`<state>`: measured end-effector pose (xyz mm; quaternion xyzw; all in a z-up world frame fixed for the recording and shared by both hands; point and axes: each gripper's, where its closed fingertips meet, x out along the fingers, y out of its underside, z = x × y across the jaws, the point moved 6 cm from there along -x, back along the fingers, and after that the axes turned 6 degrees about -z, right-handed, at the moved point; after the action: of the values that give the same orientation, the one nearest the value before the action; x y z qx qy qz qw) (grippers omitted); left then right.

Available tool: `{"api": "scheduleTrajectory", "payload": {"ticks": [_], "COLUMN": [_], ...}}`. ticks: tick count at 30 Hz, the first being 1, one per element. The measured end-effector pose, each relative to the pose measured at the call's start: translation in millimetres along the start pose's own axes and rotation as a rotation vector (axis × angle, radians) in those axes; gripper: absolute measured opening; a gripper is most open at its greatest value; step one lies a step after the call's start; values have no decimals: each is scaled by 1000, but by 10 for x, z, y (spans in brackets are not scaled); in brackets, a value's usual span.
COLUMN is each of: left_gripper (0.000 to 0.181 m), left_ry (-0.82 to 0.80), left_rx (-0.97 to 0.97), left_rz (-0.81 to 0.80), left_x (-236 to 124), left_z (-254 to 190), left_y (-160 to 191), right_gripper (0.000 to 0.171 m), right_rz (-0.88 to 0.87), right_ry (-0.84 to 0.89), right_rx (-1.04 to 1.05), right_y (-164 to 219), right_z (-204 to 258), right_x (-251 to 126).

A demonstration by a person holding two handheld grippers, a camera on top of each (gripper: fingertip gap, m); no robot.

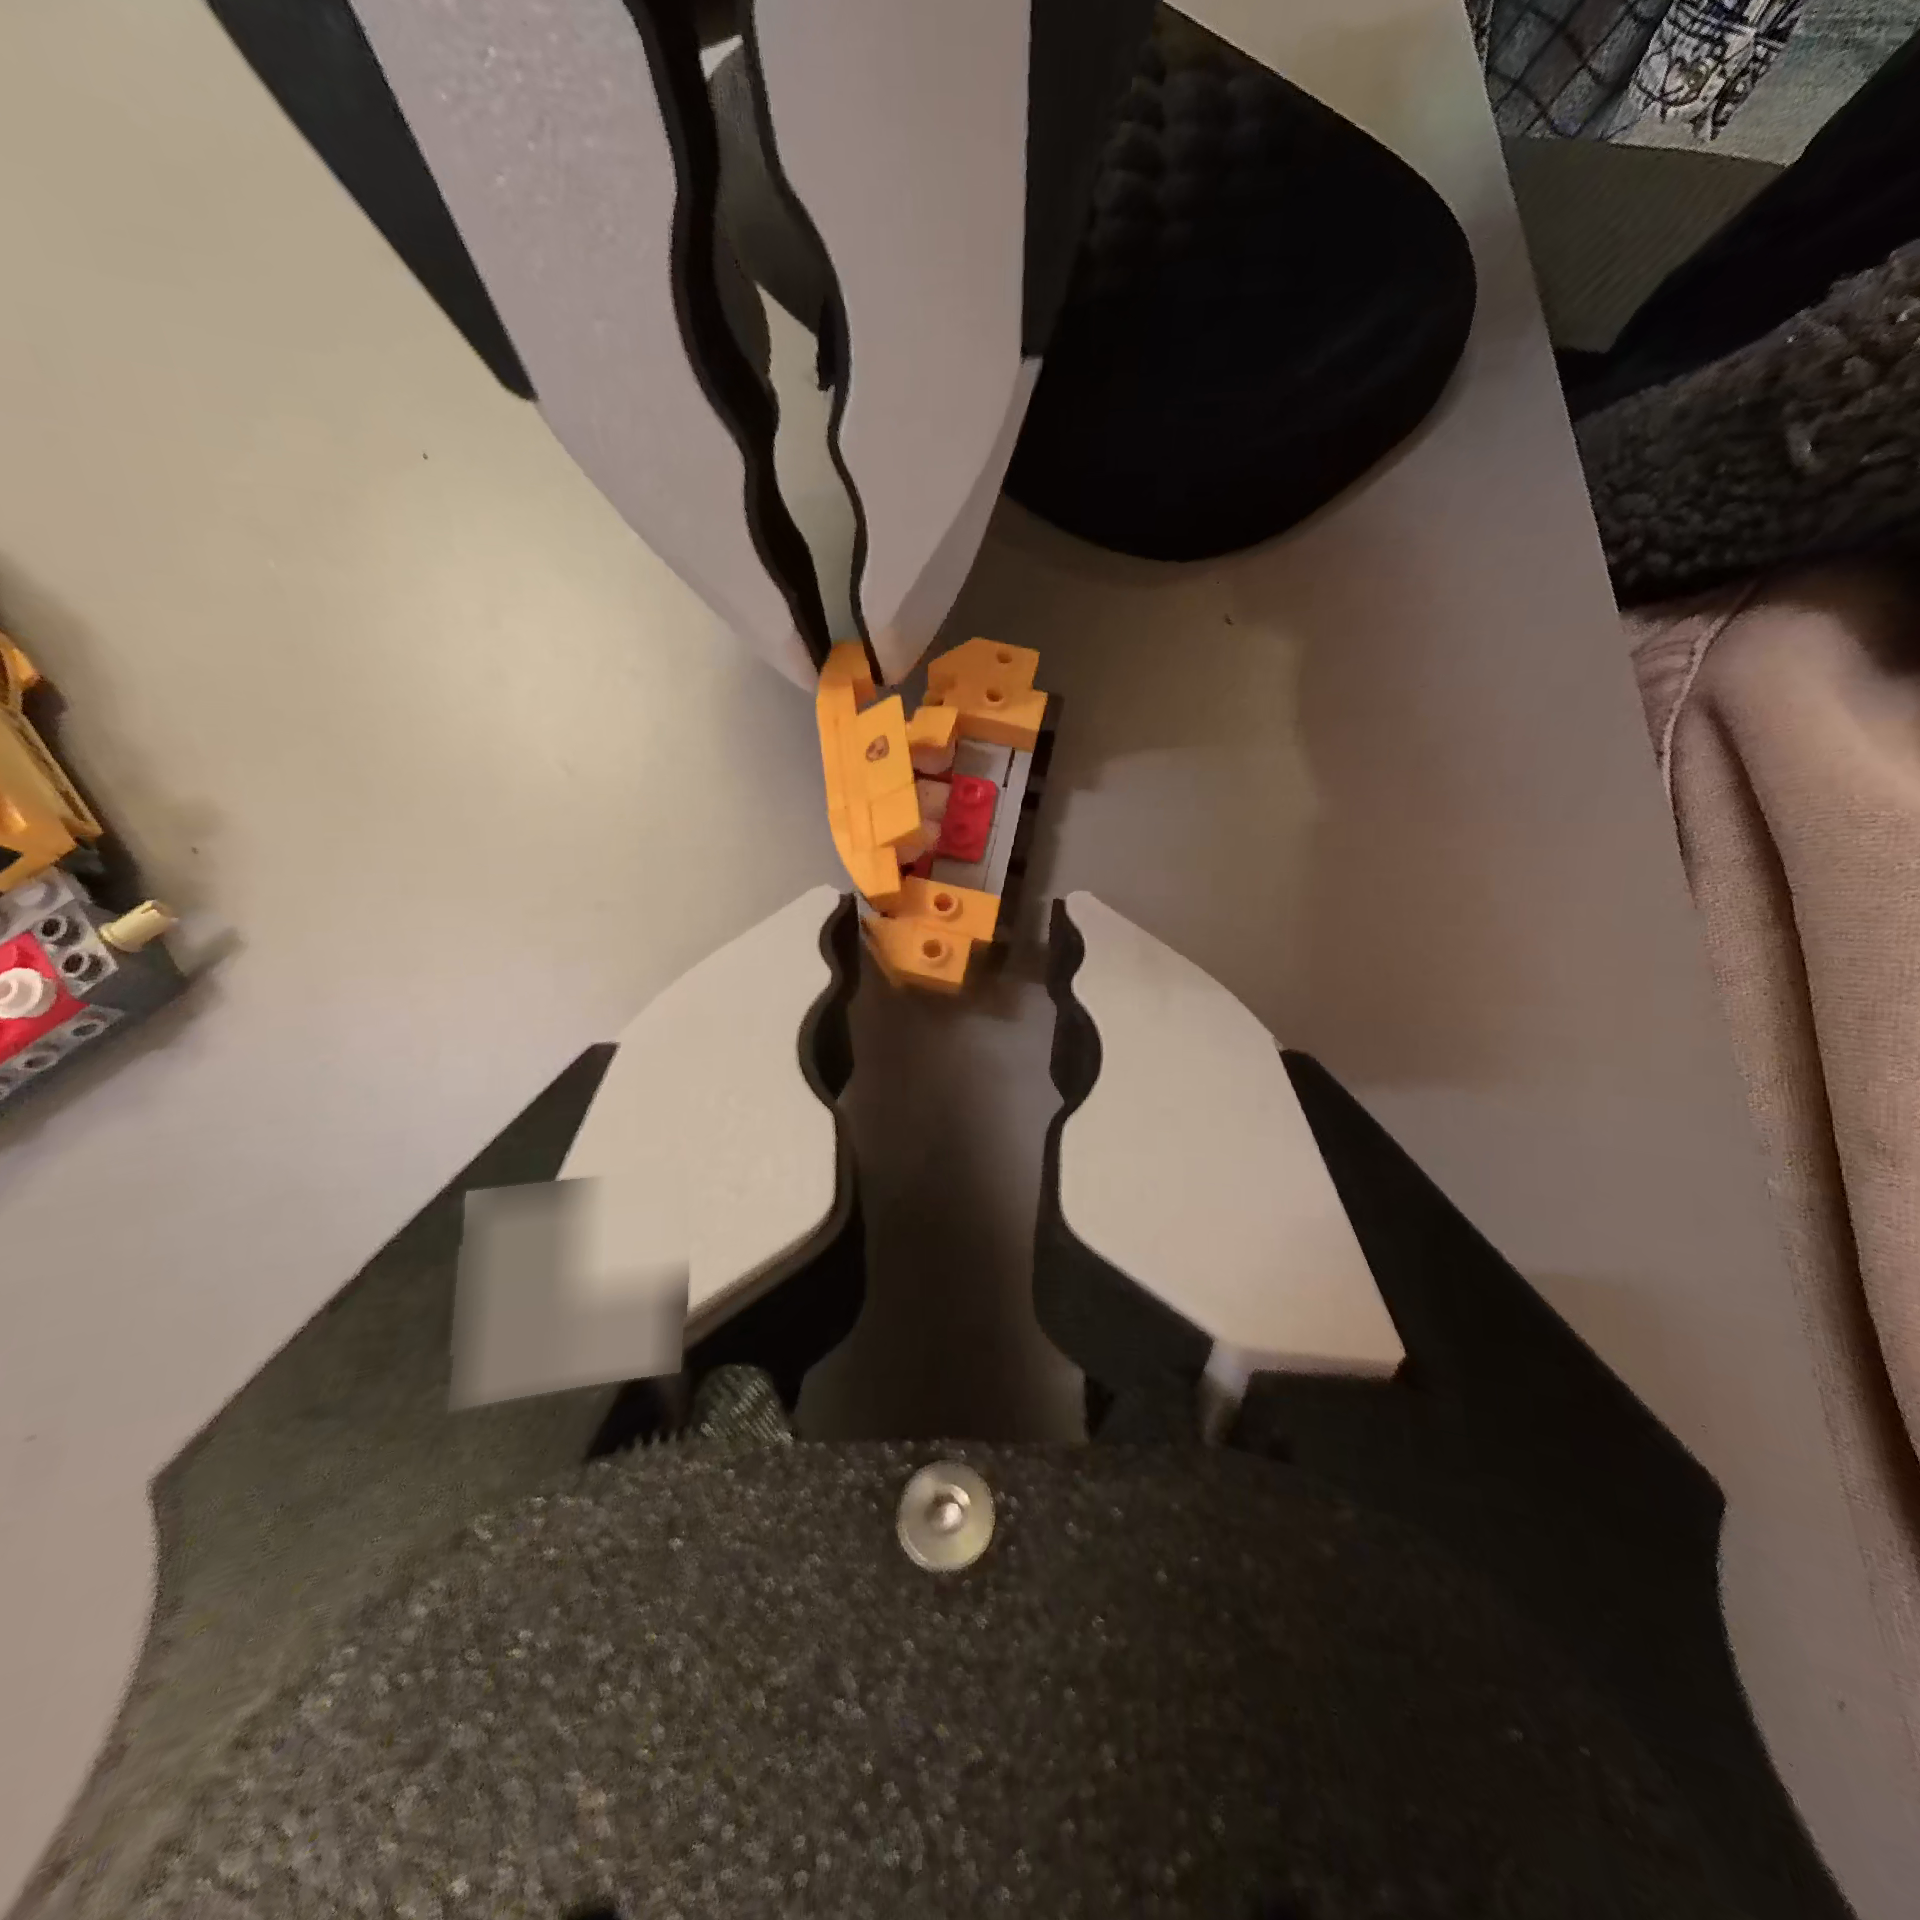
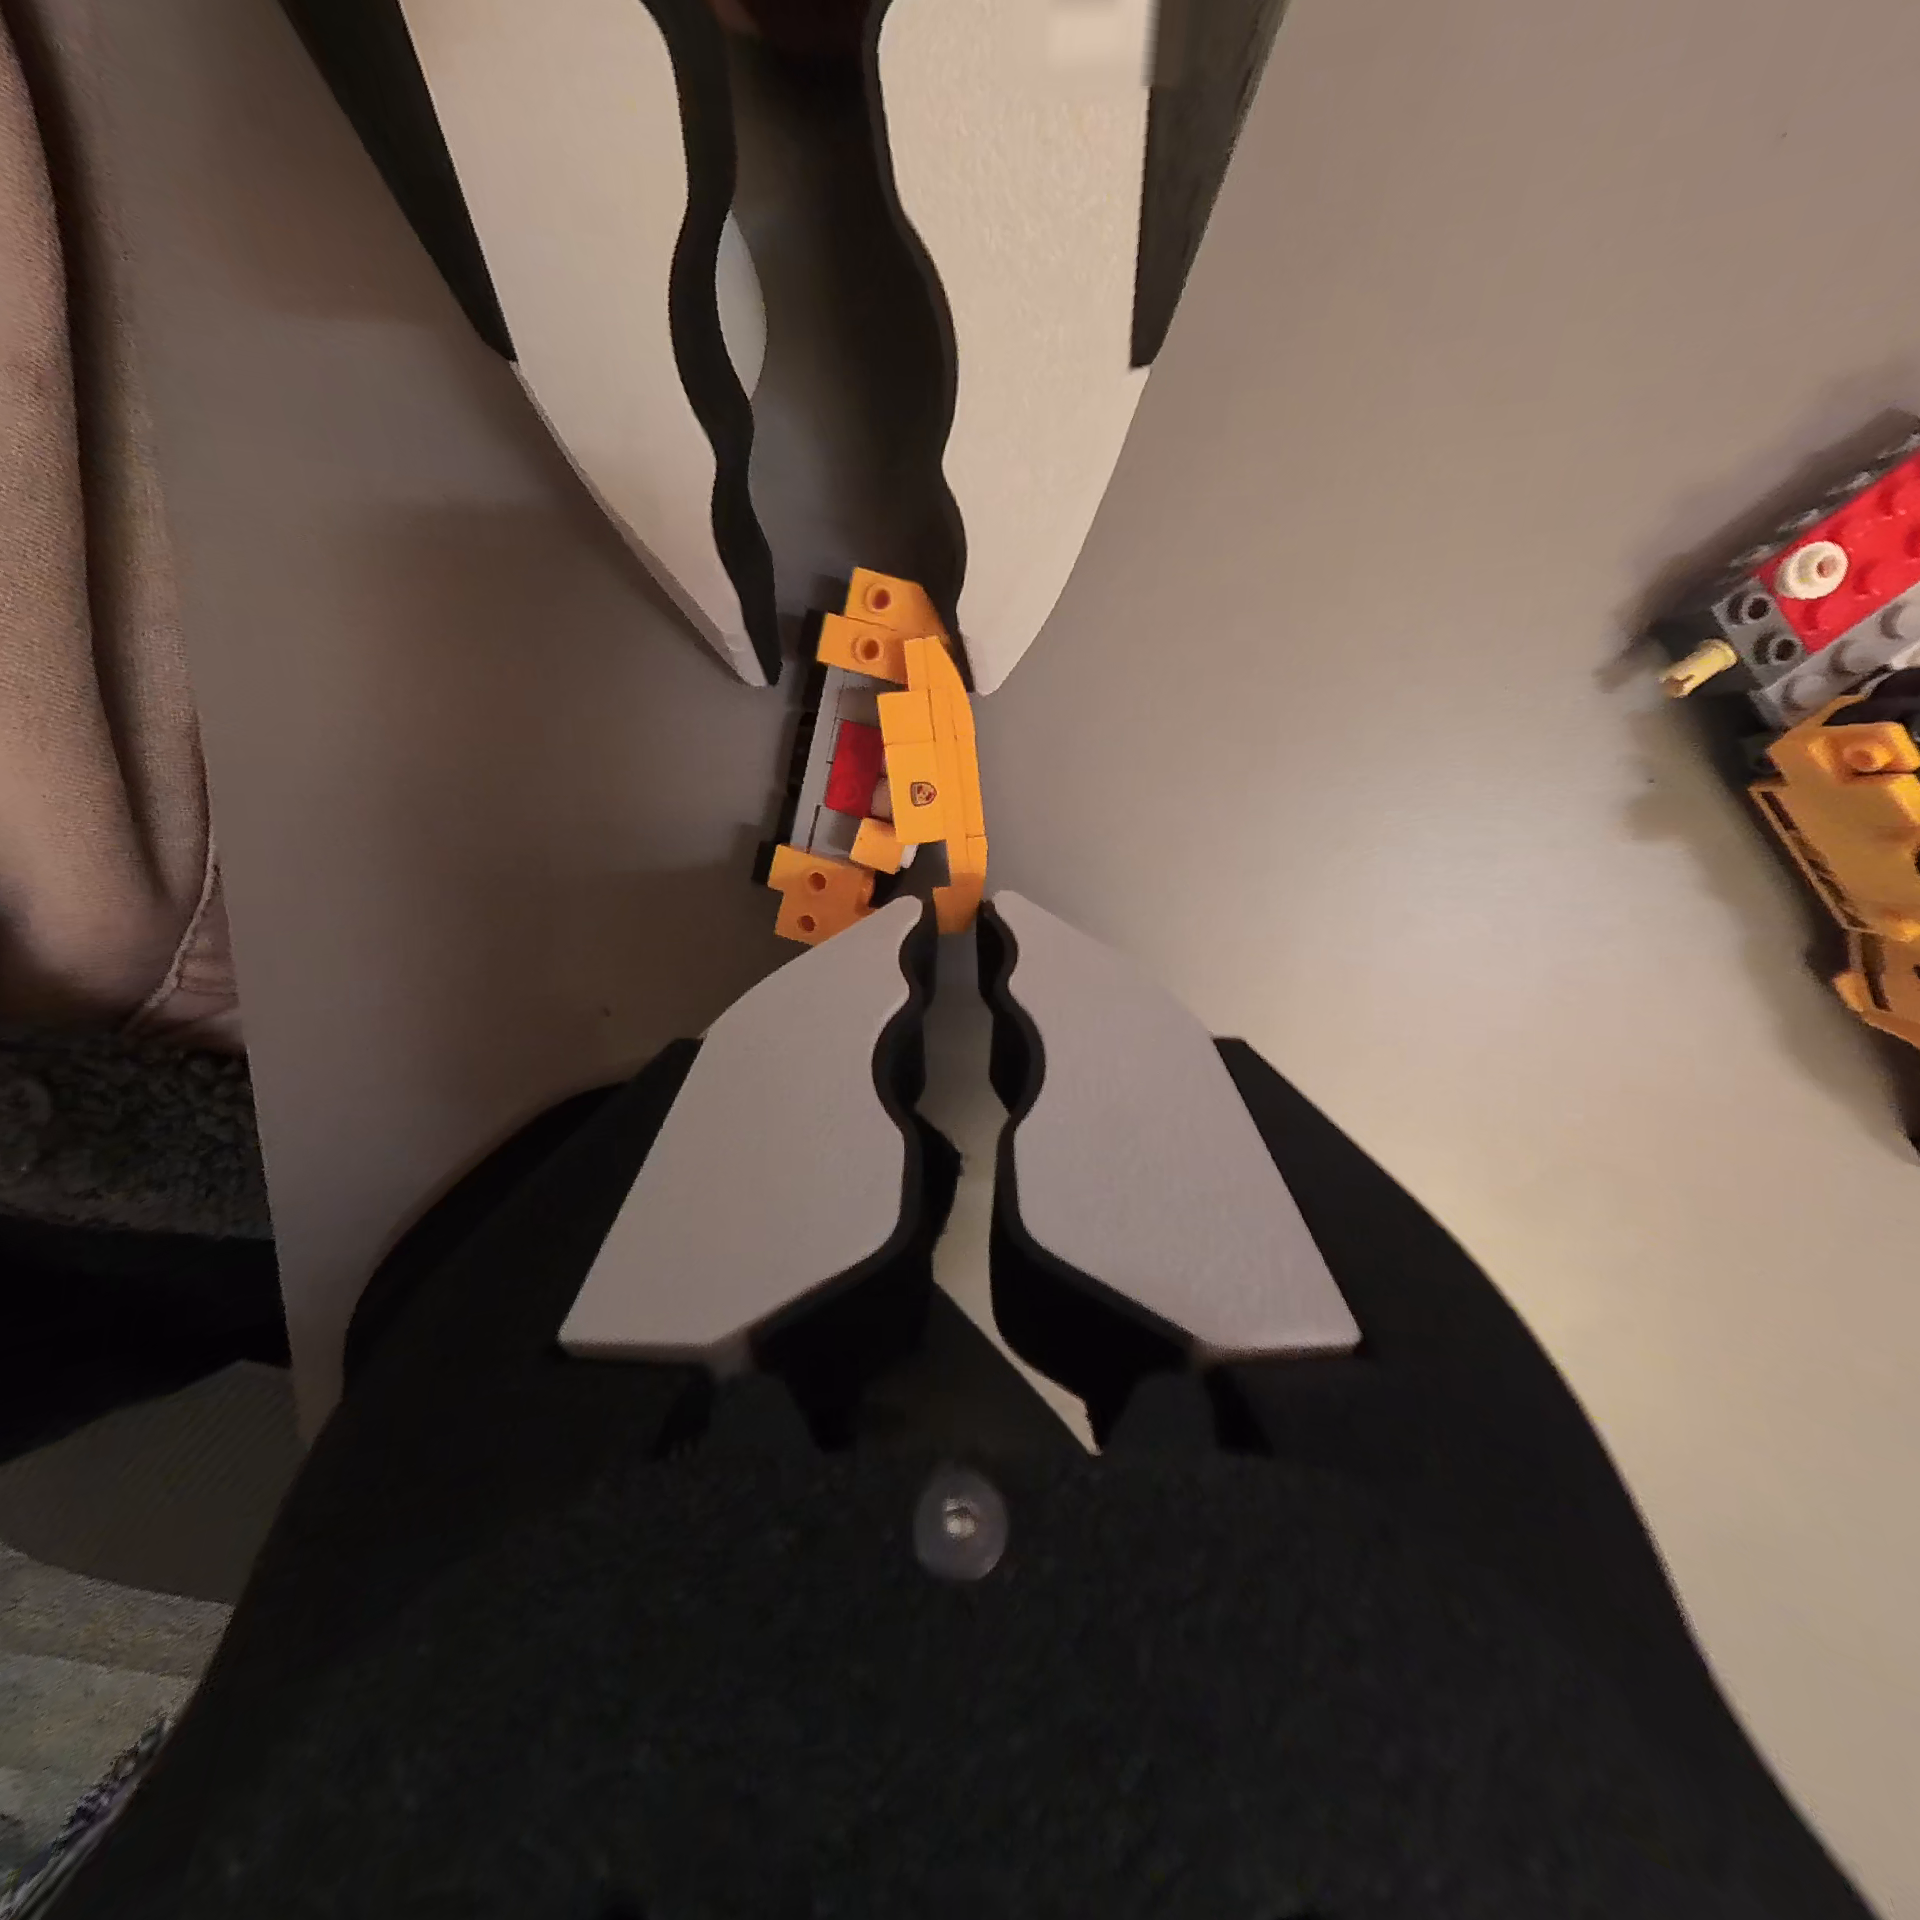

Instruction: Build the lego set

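A small lego sub-assembly [image 1: 935, 810] of yellow pieces over red, grey and black ones is held between the two grippers, which face each other above the white table [image 1: 416, 623]. My left gripper [image 1: 953, 914] is closed around its near end, one finger on the yellow side and one on the black plate. My right gripper [image 2: 951, 914] is shut on the end of the yellow curved front piece [image 2: 951, 758] of the same sub-assembly [image 2: 873, 748]. Each gripper also shows in the other's view: the right [image 1: 862, 665] and the left [image 2: 873, 665].
A larger part-built lego model in grey, red and yellow [image 1: 52, 914] lies at the table's left side; in the right wrist view [image 2: 1829, 748] it lies at the right. A black cap [image 1: 1247, 343] sits beyond the grippers. A dark fleece [image 1: 1766, 436] and beige cloth [image 1: 1829, 935] lie past the table edge. My right fingertips sit around 5 cm from my left ones.
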<state>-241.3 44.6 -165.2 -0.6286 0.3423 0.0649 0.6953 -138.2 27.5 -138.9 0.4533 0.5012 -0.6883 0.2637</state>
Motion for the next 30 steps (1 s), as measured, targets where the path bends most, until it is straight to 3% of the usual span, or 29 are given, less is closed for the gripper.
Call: {"api": "scheduleTrajectory", "payload": {"ticks": [30], "left_gripper": [41], "left_ry": [-65], "left_rx": [47], "left_rz": [12], "left_x": [129], "left_z": [25], "left_y": [-53], "right_gripper": [7], "right_rz": [81], "right_ry": [65], "right_rx": [60], "right_y": [15], "right_z": [87], "right_x": [36]}}
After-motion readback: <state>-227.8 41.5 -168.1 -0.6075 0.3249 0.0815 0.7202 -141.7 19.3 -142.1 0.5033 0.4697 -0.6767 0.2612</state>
